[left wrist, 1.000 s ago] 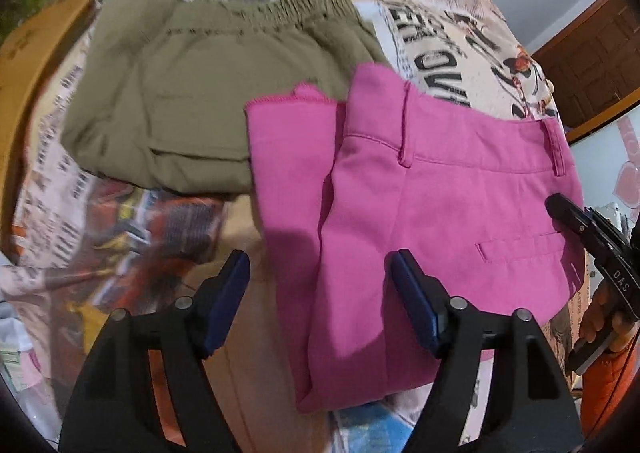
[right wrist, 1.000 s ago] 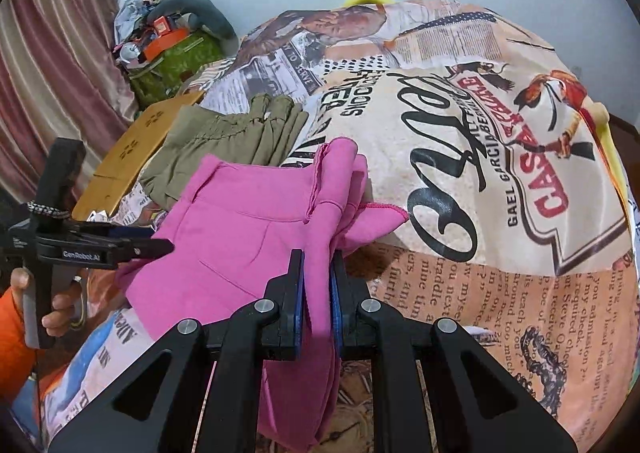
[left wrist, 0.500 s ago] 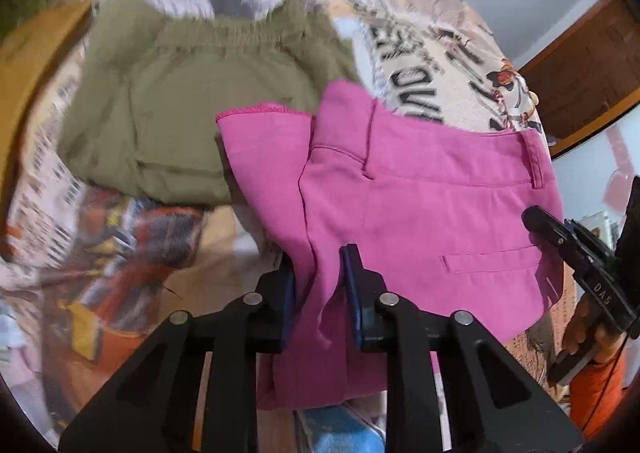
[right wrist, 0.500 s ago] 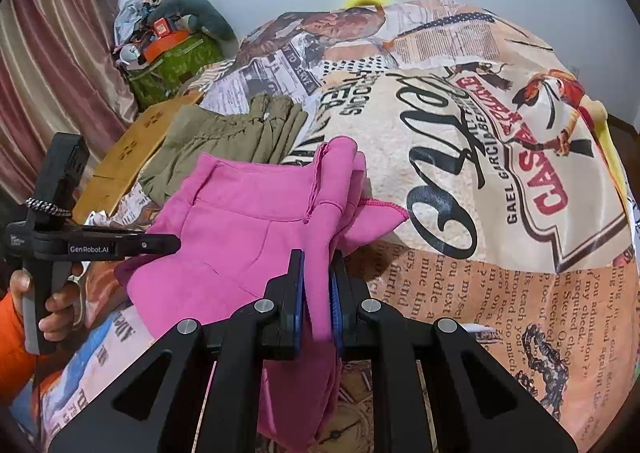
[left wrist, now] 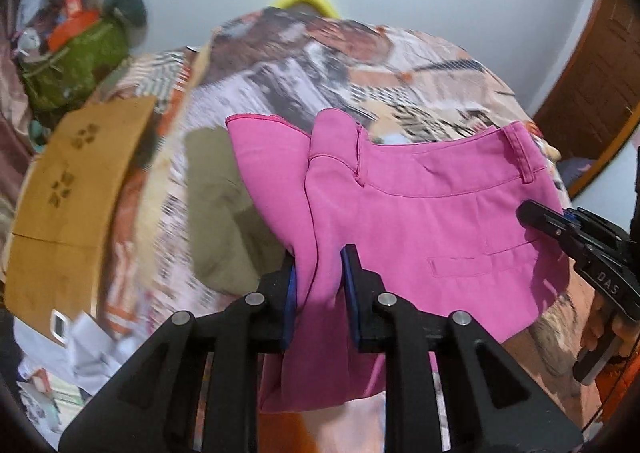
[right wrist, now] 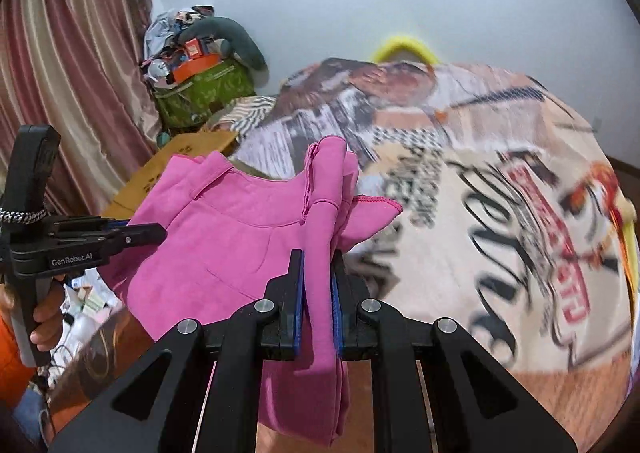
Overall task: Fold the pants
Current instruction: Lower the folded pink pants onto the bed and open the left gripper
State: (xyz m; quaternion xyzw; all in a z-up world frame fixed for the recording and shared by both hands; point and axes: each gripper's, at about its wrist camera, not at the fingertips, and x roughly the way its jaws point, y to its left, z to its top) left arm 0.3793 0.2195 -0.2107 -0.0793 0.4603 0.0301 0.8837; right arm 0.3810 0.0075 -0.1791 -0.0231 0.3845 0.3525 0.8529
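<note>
Folded pink pants (left wrist: pixel 420 213) hang lifted above a bed with a newspaper-print cover (left wrist: pixel 320 65). My left gripper (left wrist: pixel 318 269) is shut on a bunched fold at the pants' near edge, left of the back pocket. My right gripper (right wrist: pixel 318 273) is shut on another fold of the pink pants (right wrist: pixel 240 237). In the left wrist view the right gripper (left wrist: pixel 532 213) shows from the side, clamped on the pants' right edge below the waistband. The right wrist view has the left gripper (right wrist: pixel 156 233) pinching the pants' left edge, a hand on its handle.
Olive green shorts (left wrist: pixel 224 221) lie on the bed under the pink pants. A brown cardboard box (left wrist: pixel 68 189) sits at the bed's left side. A green bag piled with clutter (right wrist: pixel 200 89) stands by the curtain (right wrist: pixel 68 65). A wooden door (left wrist: pixel 592 93) is at the right.
My left gripper closed from wide open onto the pants' near fold. Both grippers then rose, lifting the pants off the bed, and both views tilted up toward the wall.
</note>
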